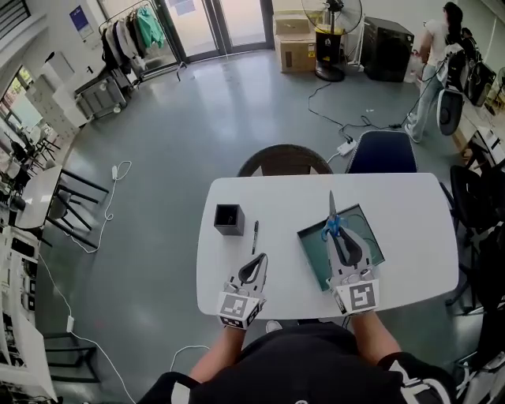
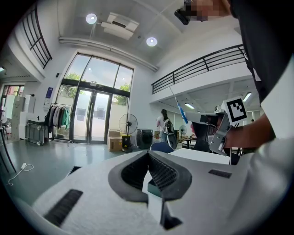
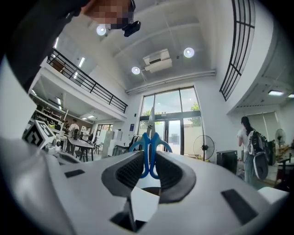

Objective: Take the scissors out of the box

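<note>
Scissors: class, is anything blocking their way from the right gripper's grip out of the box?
Nothing visible. The right gripper holds the scissors lifted over the box; bare table lies beside it.

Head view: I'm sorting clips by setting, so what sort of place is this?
Probably an open lab or workshop hall, not a home: tall glass entrance doors, a mezzanine railing in the right gripper view, and stacked cardboard boxes beside a pedestal fan.

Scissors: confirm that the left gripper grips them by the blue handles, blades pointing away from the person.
Wrong gripper: the right gripper grips the scissors by the blue handles, blades pointing away from the person. The right gripper view shows it. The left gripper holds nothing.
</note>
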